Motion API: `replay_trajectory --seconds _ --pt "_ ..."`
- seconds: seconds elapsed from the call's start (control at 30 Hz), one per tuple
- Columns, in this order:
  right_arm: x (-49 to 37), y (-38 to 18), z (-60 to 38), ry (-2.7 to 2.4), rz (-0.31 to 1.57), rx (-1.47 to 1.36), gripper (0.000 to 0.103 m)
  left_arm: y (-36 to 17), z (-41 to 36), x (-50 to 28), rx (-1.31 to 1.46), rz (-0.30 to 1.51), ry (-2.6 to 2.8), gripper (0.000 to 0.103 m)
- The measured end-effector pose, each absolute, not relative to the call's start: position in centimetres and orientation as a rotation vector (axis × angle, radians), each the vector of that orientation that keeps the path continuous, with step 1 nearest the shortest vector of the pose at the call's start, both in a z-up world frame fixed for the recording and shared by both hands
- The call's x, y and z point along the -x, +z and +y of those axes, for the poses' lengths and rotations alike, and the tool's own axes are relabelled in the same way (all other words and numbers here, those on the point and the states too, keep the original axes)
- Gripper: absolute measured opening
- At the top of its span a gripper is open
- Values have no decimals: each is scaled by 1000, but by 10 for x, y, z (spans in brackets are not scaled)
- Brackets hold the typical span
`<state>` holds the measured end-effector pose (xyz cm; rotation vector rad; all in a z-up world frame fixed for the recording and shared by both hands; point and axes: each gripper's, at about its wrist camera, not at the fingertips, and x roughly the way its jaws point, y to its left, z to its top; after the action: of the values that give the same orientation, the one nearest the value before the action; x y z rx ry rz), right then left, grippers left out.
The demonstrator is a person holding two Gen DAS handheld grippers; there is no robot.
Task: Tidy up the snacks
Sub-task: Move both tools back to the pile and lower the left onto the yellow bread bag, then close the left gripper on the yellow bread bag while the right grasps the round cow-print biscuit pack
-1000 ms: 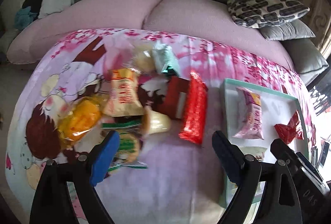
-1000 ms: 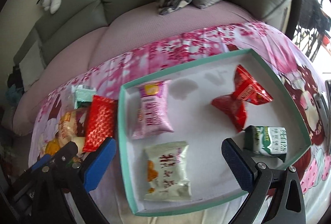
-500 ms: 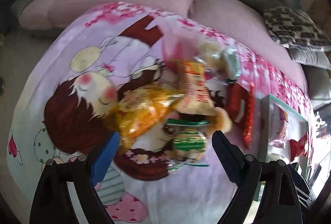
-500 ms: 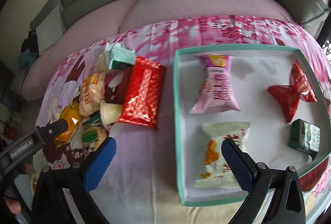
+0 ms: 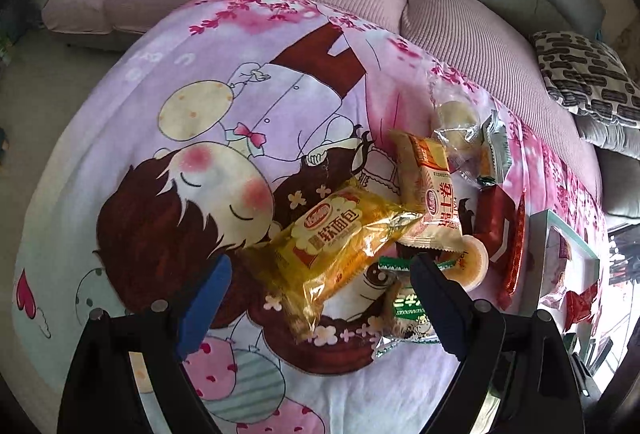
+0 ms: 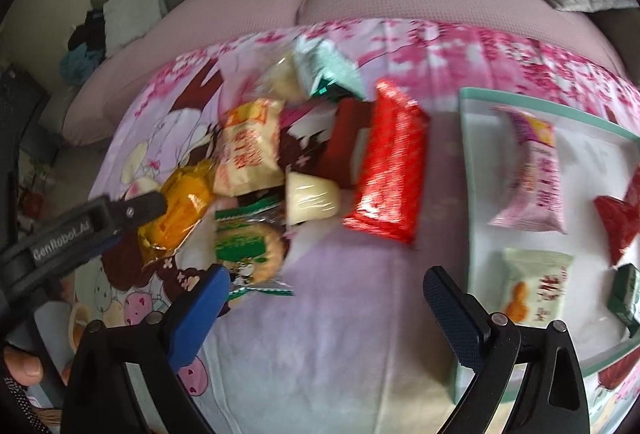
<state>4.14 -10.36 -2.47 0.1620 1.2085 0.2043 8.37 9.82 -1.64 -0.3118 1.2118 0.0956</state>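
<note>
Left gripper: the black two-finger left gripper [image 5: 320,298] points steeply down over the snack pile, jaws wide and holding nothing; the yellow bag lies between its fingers without visibly touching either pad.
Right gripper: the black right gripper [image 6: 326,308] with blue pads hangs over bare cloth between pile and tray, jaws wide, nothing between them.
Yellow bag: a crinkly yellow-orange plastic bag of soft bread [image 5: 332,246] lies at the left end of the pile, partly overlapping the cream packet.
Cream packet: a cream and orange wrapped roll [image 5: 430,193] lies just behind the yellow bag.
Green packet: a clear packet with green label and round biscuits [image 6: 246,248] lies near the right gripper's left finger.
Jelly cup: a small pale plastic cup [image 6: 312,199] lies on its side beside the red bag.
Red bag: a shiny red foil bag [image 6: 390,163] lies between pile and tray.
Tray: a shallow white tray with teal rim [image 6: 466,169] sits to the right, holding a pink packet [image 6: 536,173], a pale green packet [image 6: 534,286] and other small snacks.
Surface: a pink cartoon-print cloth [image 5: 200,105] covers the table before a sofa.
</note>
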Motion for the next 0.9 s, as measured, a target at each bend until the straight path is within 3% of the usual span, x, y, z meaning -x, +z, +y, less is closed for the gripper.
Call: replay_trajectory --seconds 0.53,0.67,0.9 --pt "-70 -72 -38 235 1319 -45 98 -45 86 -110 212 1279 22 91" --pt "-74 -83 -29 213 1329 -17 98 -47 86 -113 208 1281 40 81" --pt "-72 -91 -21 204 1311 0 98 -48 87 -110 195 1278 49 72"
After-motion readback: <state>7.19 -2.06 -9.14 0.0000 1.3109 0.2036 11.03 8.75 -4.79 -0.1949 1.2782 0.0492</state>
